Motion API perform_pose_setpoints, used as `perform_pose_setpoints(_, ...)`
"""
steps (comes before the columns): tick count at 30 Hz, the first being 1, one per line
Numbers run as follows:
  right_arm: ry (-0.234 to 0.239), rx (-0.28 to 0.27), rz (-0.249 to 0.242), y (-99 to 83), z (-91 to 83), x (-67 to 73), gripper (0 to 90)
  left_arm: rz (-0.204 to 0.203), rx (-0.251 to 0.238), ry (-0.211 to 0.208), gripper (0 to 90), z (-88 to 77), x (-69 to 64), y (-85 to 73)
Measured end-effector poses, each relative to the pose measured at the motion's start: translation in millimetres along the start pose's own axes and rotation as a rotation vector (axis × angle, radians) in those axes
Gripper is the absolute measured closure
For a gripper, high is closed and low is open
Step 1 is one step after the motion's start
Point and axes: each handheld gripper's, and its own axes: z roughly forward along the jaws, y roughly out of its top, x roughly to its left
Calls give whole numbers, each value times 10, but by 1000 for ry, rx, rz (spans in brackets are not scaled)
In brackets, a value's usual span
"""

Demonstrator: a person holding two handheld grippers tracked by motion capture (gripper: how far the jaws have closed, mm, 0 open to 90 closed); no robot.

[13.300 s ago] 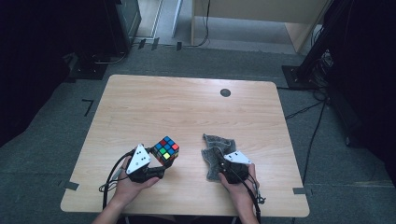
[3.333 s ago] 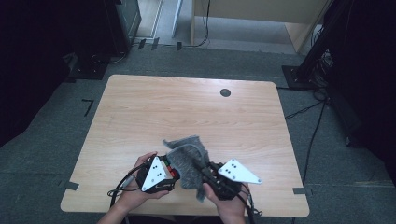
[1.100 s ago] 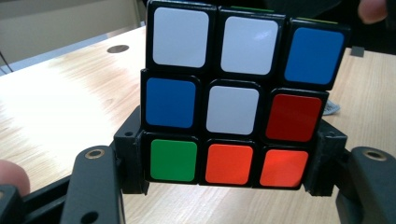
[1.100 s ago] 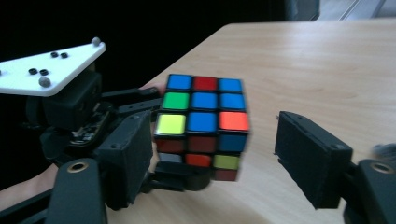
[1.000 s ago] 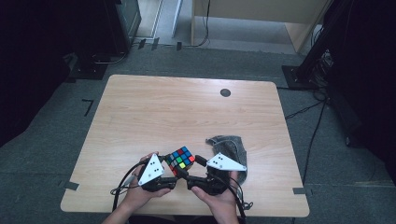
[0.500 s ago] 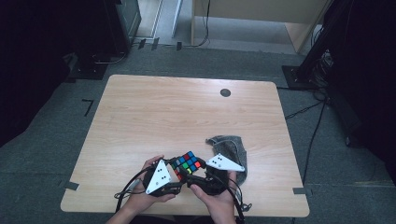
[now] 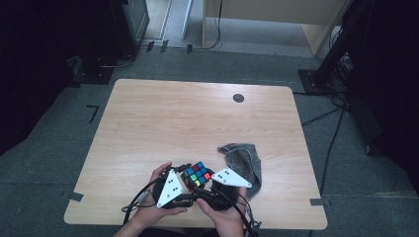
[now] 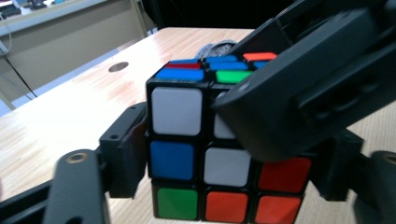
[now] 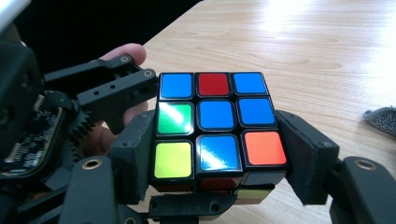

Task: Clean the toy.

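A scrambled colour cube (image 7: 196,174) (image 8: 175,112) (image 9: 215,114) is held just above the table's front edge. My right gripper (image 7: 206,186) (image 9: 219,154) is shut on it, one pad on each side. One of its jaws crosses the cube's face in the left gripper view. My left gripper (image 7: 184,181) (image 8: 231,163) faces the white, blue and green side. Its jaws have just been opening, and the cube stands between their tips. I cannot see them pressing on it. The left gripper's fingers (image 9: 116,93) reach the cube's far left corner.
A crumpled grey cloth (image 7: 242,160) (image 9: 383,119) lies on the wooden table (image 7: 197,113), just right of my right hand. A small black round plug (image 7: 238,98) (image 8: 118,66) sits near the far edge. Dark floor and cables surround the table.
Both hands have drawn slightly closer together and toward the front edge, with the cube between them. The cloth has not moved.
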Motion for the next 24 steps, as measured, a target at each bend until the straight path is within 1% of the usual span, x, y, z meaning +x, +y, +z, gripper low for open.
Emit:
perform_pose_setpoints(1, -3, -2, -3, -1, 0, 7, 346, 4, -3, -3, 291, -2, -7, 4)
perform_pose_setpoints(2, -5, 1, -5, -1, 1, 15, 346, 9, 0, 4, 301, -1, -13, 7)
perform_pose_setpoints(5, -16, 4, -6, -7, 3, 29, 346, 9, 8, 7, 303, 4, -21, 9)
perform_pose_setpoints(7, -18, 7, -5, -9, 4, 33, 346, 22, 12, 14, 301, 5, -35, 8)
perform_pose_setpoints(9, -24, 10, 0, -7, 3, 26, 345, 33, 11, 22, 327, -3, -40, 10)
perform_pose_setpoints(12, 12, 16, -6, 15, 10, -20, 335, 27, 6, 24, 335, -9, -25, 10)
perform_pose_setpoints(14, 53, 3, 19, 43, -9, -61, 303, -8, 0, 16, 336, -16, 18, 4)
perform_pose_setpoints(17, 80, -41, 36, 95, -73, -119, 255, -77, -11, 26, 337, -50, 136, -6)
perform_pose_setpoints(18, 80, -62, 40, 106, -102, -139, 256, -110, -15, 31, 337, -71, 196, -9)
perform_pose_setpoints(21, 78, -133, 71, 111, -169, -207, 274, -244, -47, 41, 337, -151, 398, -28)
perform_pose_setpoints(22, 80, -149, 80, 103, -174, -224, 280, -282, -60, 41, 337, -180, 462, -36)
perform_pose_setpoints(24, 89, -148, 67, 72, -148, -223, 285, -348, -85, 41, 337, -231, 564, -48)
